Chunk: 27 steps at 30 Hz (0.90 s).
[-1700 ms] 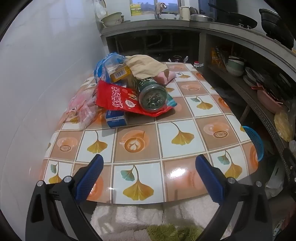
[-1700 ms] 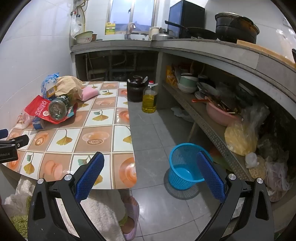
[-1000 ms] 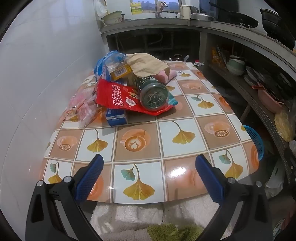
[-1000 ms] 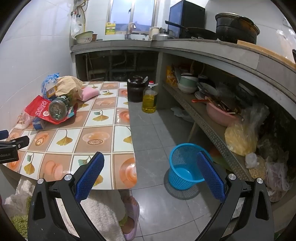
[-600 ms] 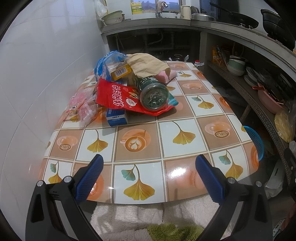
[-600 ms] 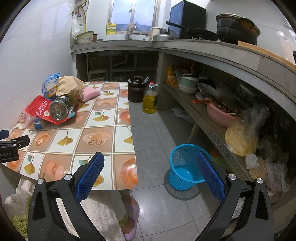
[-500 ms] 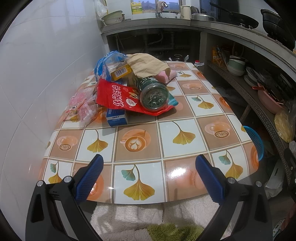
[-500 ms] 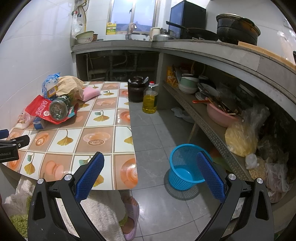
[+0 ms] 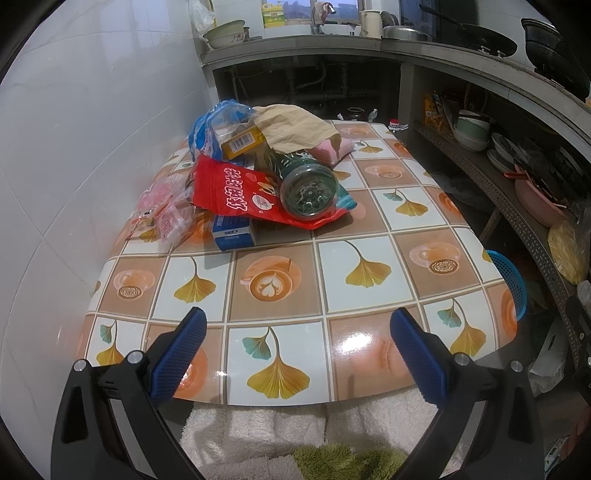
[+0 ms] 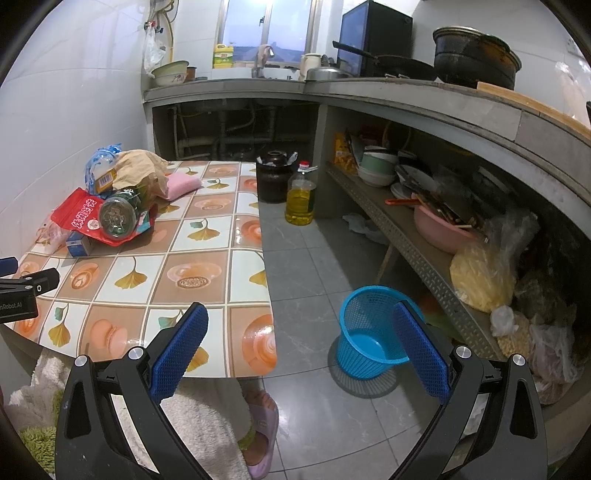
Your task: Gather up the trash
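Trash pile (image 9: 258,177) heaped at tabletop (image 9: 369,306) far-left corner against wall: green bottle (image 9: 308,190) on red snack bag (image 9: 236,192), blue box (image 9: 234,230) beneath. Left gripper (image 9: 295,343) spread wide, empty, over near edge, aimed at pile. Right gripper (image 10: 299,347) likewise agape, holding nothing, off near-right corner; blue basket (image 10: 369,332) on floor, likely drop target.

White tiled walls (image 10: 66,103), grey tile floor (image 10: 306,266), concrete counter (image 10: 369,96) – window (image 10: 266,26) above, daylight dim and bluish.
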Each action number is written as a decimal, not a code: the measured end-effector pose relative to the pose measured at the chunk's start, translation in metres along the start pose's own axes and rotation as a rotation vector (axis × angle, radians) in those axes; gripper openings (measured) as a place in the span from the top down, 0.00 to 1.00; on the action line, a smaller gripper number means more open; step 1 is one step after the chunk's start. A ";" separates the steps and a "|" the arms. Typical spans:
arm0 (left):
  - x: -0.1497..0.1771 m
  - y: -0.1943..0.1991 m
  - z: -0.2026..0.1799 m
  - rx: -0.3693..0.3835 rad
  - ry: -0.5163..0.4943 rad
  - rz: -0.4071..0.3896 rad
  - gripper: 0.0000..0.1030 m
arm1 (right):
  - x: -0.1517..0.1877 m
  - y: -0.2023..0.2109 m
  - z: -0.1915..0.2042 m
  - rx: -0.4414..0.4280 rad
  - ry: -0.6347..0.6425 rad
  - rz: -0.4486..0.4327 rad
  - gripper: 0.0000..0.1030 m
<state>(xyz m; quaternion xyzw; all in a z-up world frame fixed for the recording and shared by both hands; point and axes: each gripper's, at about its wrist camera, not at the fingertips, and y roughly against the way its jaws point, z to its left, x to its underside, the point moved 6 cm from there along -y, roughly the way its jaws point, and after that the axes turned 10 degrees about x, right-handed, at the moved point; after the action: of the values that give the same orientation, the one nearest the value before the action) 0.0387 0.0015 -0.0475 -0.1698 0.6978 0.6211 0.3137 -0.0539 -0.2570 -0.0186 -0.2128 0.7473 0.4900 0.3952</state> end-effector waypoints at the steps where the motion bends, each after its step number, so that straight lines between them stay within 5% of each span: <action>1: 0.000 0.000 0.000 0.000 0.000 0.000 0.05 | 0.000 0.000 0.000 0.000 0.001 0.000 0.07; 27: 0.001 -0.001 0.001 0.001 0.001 0.004 0.05 | 0.002 -0.002 0.005 0.001 0.002 0.000 0.07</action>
<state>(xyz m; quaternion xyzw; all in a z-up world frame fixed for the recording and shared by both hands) 0.0393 0.0029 -0.0490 -0.1685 0.6987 0.6212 0.3123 -0.0520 -0.2532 -0.0227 -0.2130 0.7480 0.4895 0.3943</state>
